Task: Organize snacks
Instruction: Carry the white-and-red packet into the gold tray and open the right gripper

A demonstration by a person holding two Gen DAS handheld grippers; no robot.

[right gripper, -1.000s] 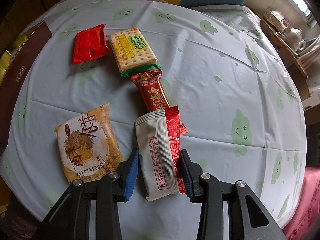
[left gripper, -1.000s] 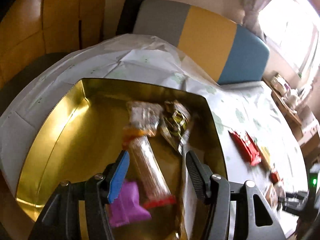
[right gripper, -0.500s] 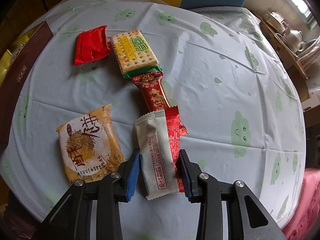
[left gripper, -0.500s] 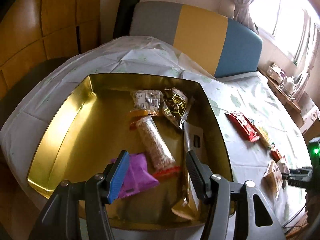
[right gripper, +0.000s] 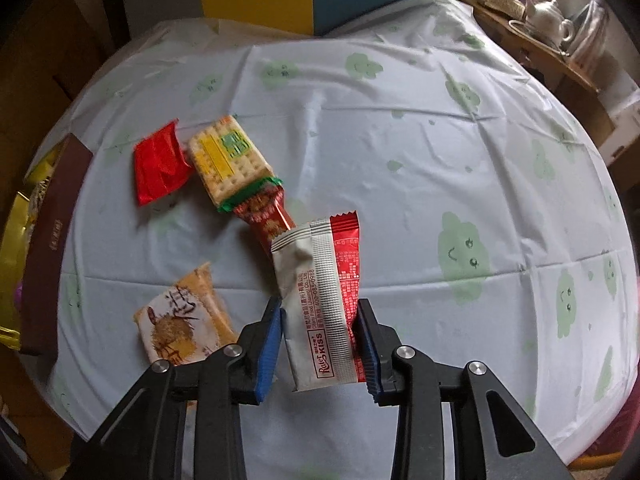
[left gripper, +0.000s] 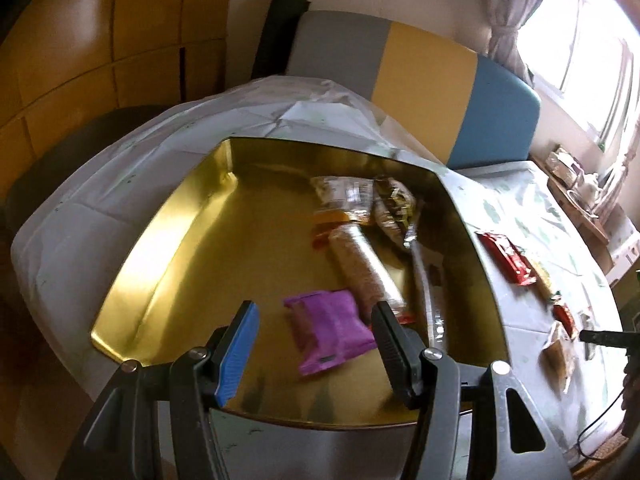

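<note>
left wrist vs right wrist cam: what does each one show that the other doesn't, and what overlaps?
Left wrist only: inside of the gold metal tin, holding a purple wrapped snack, a long clear-wrapped grain bar and two more packets; the open left gripper holds nothing.

Right wrist only: the right gripper clamped on a white-and-red Kiss wafer packet, lifted clear of the cloth; a white teapot.

Both: the pale cloud-print tablecloth, the red foil packet, the cracker pack and the yellow-and-blue chair back.
</note>
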